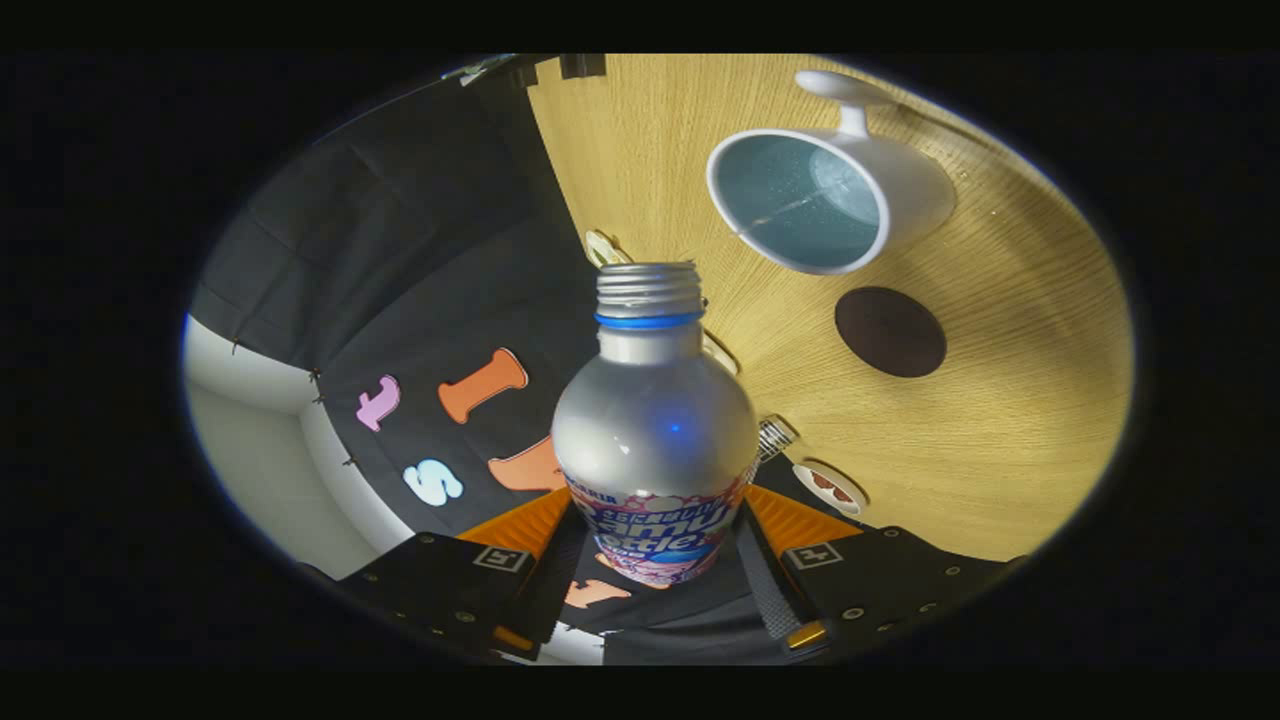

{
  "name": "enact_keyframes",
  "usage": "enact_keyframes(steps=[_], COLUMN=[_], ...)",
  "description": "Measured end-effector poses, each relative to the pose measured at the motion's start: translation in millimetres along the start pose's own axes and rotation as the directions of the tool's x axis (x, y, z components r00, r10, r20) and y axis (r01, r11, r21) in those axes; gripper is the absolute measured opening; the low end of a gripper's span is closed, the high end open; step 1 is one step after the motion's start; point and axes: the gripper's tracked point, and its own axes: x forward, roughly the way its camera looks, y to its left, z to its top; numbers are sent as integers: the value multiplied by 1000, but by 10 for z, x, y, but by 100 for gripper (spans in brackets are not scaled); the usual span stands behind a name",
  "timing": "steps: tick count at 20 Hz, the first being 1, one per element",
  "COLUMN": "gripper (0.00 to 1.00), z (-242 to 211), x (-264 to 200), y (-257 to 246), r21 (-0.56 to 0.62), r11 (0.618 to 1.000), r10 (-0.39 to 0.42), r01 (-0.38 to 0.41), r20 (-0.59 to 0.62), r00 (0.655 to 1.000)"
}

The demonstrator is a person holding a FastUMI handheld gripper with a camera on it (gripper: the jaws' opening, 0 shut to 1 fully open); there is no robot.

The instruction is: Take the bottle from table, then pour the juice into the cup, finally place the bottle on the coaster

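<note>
A: Gripper [655, 560] state?
B: Fingers [520, 530] closed in on the bottle [655, 440] from both sides, pressing its labelled lower body; held clear of the table [1000, 420].
A: Bottle itself?
B: Silver; threaded neck uncapped, blue ring beneath it; view rolled, so the table runs slantwise beyond.
A: Cup [815, 195]?
B: White, handled, on the table beyond the neck; mouth facing the camera; apart from the bottle.
A: Coaster [890, 332]?
B: Dark round disc, just beside the cup, bare; nothing between it and the bottle.
A: Clutter?
B: Small tags [828, 486] along the table edge near the bottle; details too small to tell.
</note>
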Motion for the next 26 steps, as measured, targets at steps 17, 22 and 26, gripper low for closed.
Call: enact_keyframes(steps=[17, 22, 26], gripper=[77, 77, 77], z=[18, 34, 41], x=[16, 5, 17], y=[90, 119, 112], r21=[76, 115, 126], r11=[997, 992, 990], r10=[33, 57, 60], r01=[-33, -56, -60], r20=[-1, 1, 3], r00=[999, 998, 998])
